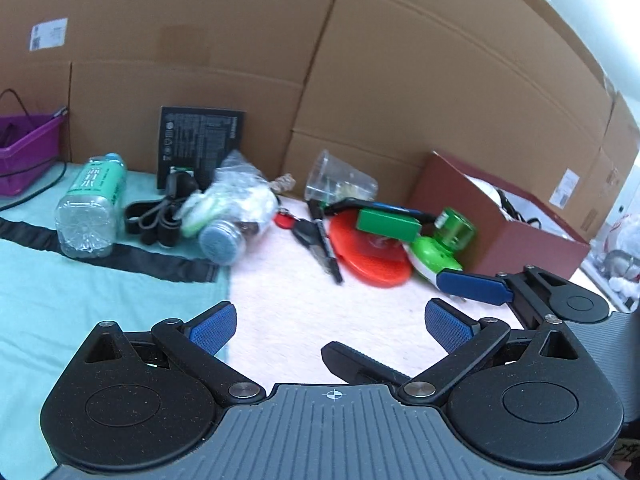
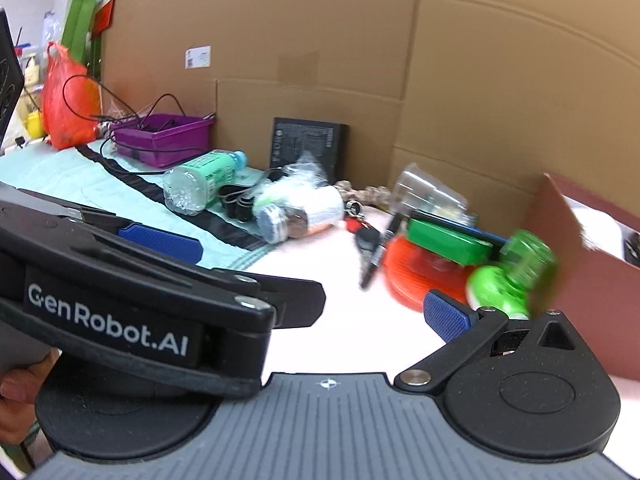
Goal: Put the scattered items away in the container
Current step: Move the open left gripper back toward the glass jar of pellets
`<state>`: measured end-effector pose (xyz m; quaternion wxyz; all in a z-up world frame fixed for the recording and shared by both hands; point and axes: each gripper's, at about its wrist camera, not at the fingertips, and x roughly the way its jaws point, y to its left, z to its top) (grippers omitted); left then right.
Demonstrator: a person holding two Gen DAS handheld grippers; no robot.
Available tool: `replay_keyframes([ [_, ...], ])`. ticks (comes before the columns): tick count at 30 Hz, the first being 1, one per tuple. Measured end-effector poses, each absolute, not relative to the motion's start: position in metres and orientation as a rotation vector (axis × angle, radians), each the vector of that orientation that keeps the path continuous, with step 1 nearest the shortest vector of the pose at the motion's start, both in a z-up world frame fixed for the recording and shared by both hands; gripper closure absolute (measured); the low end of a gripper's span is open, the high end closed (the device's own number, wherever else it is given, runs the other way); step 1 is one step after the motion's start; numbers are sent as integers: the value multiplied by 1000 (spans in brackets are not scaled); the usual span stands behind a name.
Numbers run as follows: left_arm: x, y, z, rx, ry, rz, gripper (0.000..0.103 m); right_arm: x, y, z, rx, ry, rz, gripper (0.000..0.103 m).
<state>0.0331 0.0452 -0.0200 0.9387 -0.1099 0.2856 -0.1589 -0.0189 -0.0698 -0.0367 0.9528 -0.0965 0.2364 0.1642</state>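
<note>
- The left tool [image 1: 331,326] hangs above the tabletop [image 1: 296,304] with its ribbed blue pads [image 1: 212,328] spread wide and nothing between them.
- The right tool [image 2: 316,300] shows only one blue textured pad [image 2: 446,318] in its own view; the left tool's black body hides the other side. In the left view one of its flat blue fingers [image 1: 474,288] reaches in beside the green gadget, so I cannot tell how wide it stands.
- The container, a dark red cardboard box [image 1: 500,232] with straight walls and an open top, sits at the right end of the clutter, just beside the green gadget.
- A round orange plastic disc [image 1: 374,254] lies flat on the pale fuzzy cloth; a green rectangular block [image 1: 386,224] lies on top of it.
- The glossy green gadget [image 1: 444,240], rounded with a cylindrical cap, lies at the disc's right edge.
- A black marker [image 1: 328,240] and a dark key with a red tag [image 1: 286,222] lie just left of the disc.
- A clear plastic cup [image 1: 340,180] lies tipped on its side behind them.
- Further left are a crinkled clear bag [image 1: 236,192], a coiled black strap [image 1: 150,220] and a clear ridged bottle with a mint label [image 1: 92,204] on its side, on teal cloth.
- A purple plastic bin [image 1: 28,152] stands at the far left, against the corrugated cardboard wall [image 1: 240,40].
</note>
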Motion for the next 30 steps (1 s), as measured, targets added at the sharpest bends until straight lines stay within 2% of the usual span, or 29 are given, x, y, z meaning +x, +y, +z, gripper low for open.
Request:
replay_keyframes([
  [7, 69, 72, -25, -263, 600, -317, 0, 13, -51, -39, -198, 484, 332, 0],
  [15, 109, 96, -28, -331, 658, -357, 6, 46, -40, -47, -200, 496, 370, 0],
  [19, 128, 99, -28, -322, 673, -376, 12, 62, -34, -50, -190, 503, 398, 2],
  [30, 164, 98, -39, -299, 729, -402, 16, 104, -19, -61, -193, 532, 433, 8],
])
